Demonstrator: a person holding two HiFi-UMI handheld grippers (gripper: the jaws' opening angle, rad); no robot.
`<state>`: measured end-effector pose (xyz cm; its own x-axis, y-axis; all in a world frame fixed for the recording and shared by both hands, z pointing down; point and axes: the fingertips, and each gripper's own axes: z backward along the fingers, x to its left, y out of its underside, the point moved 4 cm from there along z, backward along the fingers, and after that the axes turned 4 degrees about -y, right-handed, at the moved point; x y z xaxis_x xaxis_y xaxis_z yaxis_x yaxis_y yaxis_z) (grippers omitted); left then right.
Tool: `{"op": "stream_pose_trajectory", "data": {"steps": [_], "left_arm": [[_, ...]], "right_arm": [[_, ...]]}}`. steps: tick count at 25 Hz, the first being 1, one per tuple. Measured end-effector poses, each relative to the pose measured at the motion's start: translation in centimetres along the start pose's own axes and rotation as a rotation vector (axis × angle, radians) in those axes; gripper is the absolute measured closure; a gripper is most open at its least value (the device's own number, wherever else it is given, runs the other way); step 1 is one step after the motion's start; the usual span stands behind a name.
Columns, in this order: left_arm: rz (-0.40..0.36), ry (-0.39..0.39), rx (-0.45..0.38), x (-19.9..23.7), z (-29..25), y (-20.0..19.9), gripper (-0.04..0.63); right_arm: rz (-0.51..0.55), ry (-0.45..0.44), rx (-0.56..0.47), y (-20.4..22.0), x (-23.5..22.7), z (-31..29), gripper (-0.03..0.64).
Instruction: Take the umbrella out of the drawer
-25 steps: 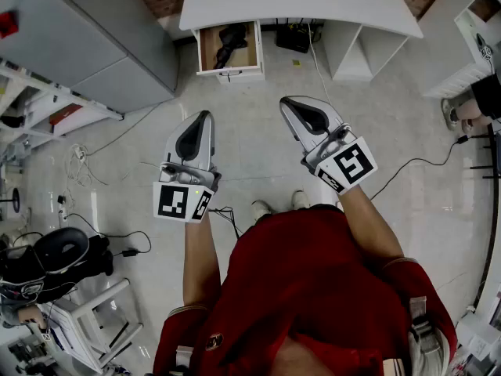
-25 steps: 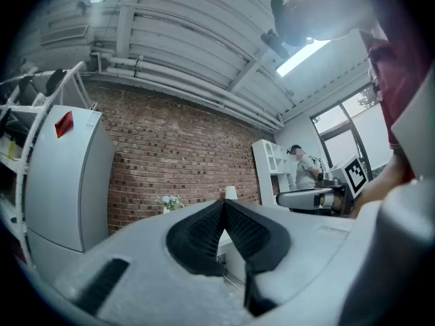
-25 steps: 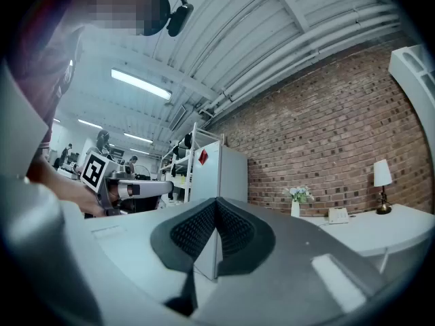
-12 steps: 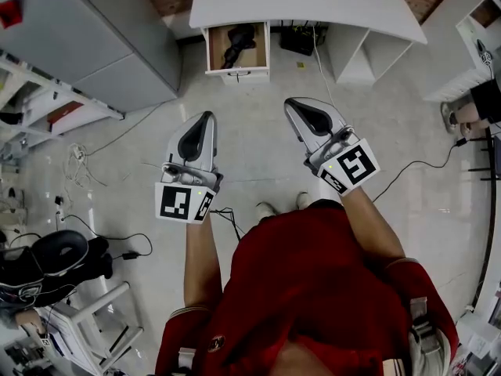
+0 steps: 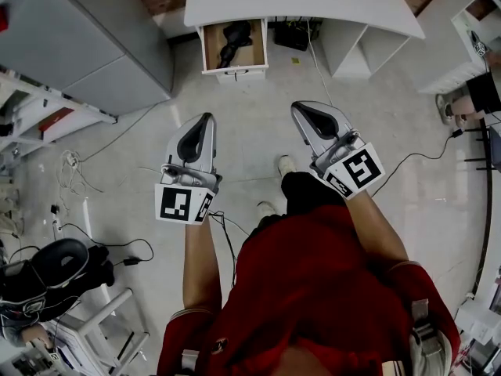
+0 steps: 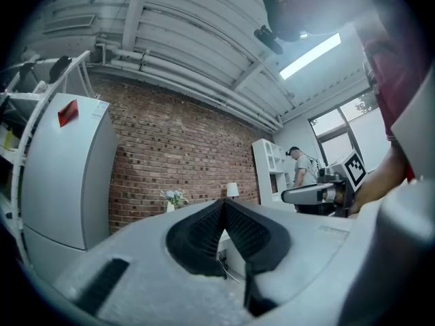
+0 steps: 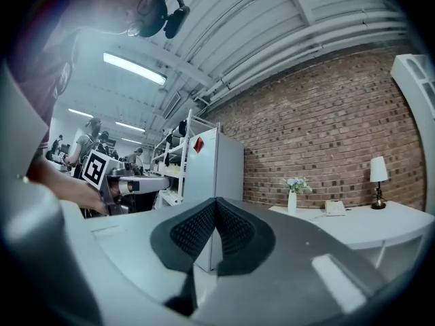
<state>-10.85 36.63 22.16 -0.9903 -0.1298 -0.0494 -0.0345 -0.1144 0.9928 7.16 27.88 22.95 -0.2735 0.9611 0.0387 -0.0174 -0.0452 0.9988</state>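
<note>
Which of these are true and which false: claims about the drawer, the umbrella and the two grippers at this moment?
1. The drawer under the desk stands open. True.
2. The umbrella lies inside the drawer. True.
3. The left gripper holds the umbrella. False: its jaws are shut on nothing, and it is over the floor, short of the drawer.
4. The right gripper has its jaws wide apart. False: they are shut, with nothing between them.
5. Both grippers point toward the desk. True.
</note>
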Motion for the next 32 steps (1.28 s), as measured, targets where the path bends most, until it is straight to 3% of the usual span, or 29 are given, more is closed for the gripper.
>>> {"op": "stream_pose_trajectory", "data": {"steps": [6,16,25,32], "left_arm": [[-0.022,0.001,0.036,2.2,-3.4,1.1,0.589],[-0.079,-0.001,0.104,7.9,-16.4,5.3,0.589],[-0.077,-0.041,0.192,12.4,-28.1,11.8,0.588],[-0.094,-0.035,0.322,15.1,-33.2,17.7,0.589]], "right_arm": [[-0.002,0.005,-0.011,0.9,-3.9,-2.8,0.604],[-0.028,0.018,-0.003,3.9,-16.9,-10.7,0.604],[-0.042,-0.013,0.049,7.2,-27.1,-16.1,0.604],[-0.095,-0.030,0.099,11.1,-31.4,-18.9,0.604]]}}
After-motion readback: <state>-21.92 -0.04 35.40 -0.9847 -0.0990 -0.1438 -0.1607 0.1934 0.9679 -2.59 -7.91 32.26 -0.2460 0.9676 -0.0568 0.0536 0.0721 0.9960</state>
